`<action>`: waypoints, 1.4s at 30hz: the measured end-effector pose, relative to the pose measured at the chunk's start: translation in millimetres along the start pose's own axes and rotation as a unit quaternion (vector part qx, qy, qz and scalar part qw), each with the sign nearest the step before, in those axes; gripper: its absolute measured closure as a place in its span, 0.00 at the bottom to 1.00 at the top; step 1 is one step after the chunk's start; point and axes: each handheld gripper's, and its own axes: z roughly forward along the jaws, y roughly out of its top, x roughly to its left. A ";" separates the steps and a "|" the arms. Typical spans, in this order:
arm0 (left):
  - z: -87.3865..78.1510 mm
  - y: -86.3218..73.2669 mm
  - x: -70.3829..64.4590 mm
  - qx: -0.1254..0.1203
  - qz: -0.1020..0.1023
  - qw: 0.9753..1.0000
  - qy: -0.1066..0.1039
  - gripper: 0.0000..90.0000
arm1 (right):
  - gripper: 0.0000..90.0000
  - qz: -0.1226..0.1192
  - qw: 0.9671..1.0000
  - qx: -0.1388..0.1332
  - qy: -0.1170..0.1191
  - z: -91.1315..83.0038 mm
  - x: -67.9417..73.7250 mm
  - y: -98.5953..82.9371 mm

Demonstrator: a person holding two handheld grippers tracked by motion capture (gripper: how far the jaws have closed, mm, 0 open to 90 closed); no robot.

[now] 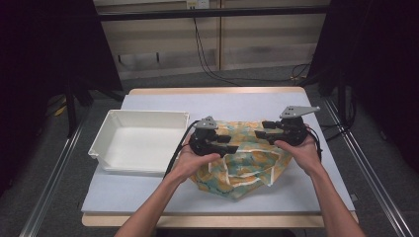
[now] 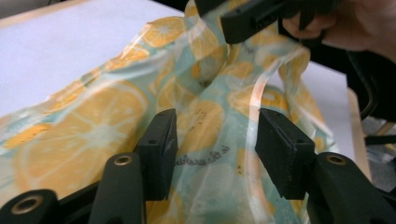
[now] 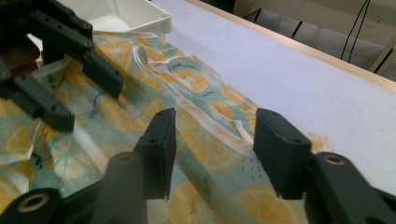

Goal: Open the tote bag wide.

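Note:
A crumpled thin bag [image 1: 247, 168] printed with orange citrus slices on pale teal lies on the table mat, right of centre. My left gripper [image 1: 230, 143] hovers over its left part and points right, jaws open. My right gripper [image 1: 261, 129] is over its far right part and points left, also open. In the left gripper view the open jaws [image 2: 217, 140] frame the bag [image 2: 93, 126], with nothing pinched, and the right gripper [image 2: 261, 18] faces them from the top. In the right gripper view the open jaws [image 3: 215, 140] straddle the bag's white strap [image 3: 210, 122], and the left gripper [image 3: 70, 60] is at the left.
A white, empty rectangular bin [image 1: 141, 140] stands on the mat left of the bag, close to the left hand; its corner [image 3: 140, 14] is in the right gripper view. The pale mat [image 1: 257, 101] has bare room behind the bag. Cables run across the floor beyond the table.

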 end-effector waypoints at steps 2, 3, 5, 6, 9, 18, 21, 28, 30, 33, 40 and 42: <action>4.1 -1.0 -0.6 0.014 0.009 1.000 0.012 0.52 | 0.49 -0.007 1.000 0.011 0.001 6.6 0.7 0.4; 6.9 -2.1 -0.7 0.018 0.010 1.000 0.017 0.52 | 0.49 -0.009 1.000 0.015 0.004 10.3 1.2 0.2; 11.7 -5.8 -0.8 0.024 0.010 1.000 0.010 0.54 | 0.49 -0.013 1.000 0.026 0.005 16.8 2.3 -0.5; 12.5 -7.1 -1.0 0.036 0.017 0.999 0.014 0.56 | 0.49 -0.013 0.999 0.028 0.010 19.7 2.2 -1.1; 13.2 -11.9 -0.8 0.032 0.015 0.999 0.011 0.75 | 0.50 -0.011 0.999 0.036 0.016 28.3 1.7 -3.6; -1.1 -7.7 -25.6 0.011 0.059 0.997 -0.046 0.99 | 0.77 0.004 0.997 0.054 0.049 41.7 0.0 -4.6; -3.5 -7.6 -43.3 0.015 0.088 0.994 -0.064 0.99 | 0.96 0.004 0.997 0.054 0.062 43.3 -2.8 -2.4; -4.0 -20.3 -68.4 0.012 0.108 0.990 -0.094 1.00 | 1.00 0.016 0.997 0.037 0.063 46.9 -14.3 12.5; -5.9 -24.5 -72.0 0.010 0.109 0.989 -0.103 1.00 | 1.00 0.020 0.997 0.035 0.059 48.3 -18.1 18.3; -11.3 -29.5 -76.9 0.010 0.110 0.988 -0.111 1.00 | 1.00 0.022 0.998 0.031 0.056 51.2 -23.2 26.6; -20.2 -44.8 -91.2 0.020 0.119 0.983 -0.139 1.00 | 1.00 0.034 0.998 0.035 0.050 64.1 -34.8 33.0; -20.9 -49.2 -95.2 0.028 0.121 0.981 -0.146 1.00 | 1.00 0.038 0.998 0.036 0.036 69.5 -37.6 34.0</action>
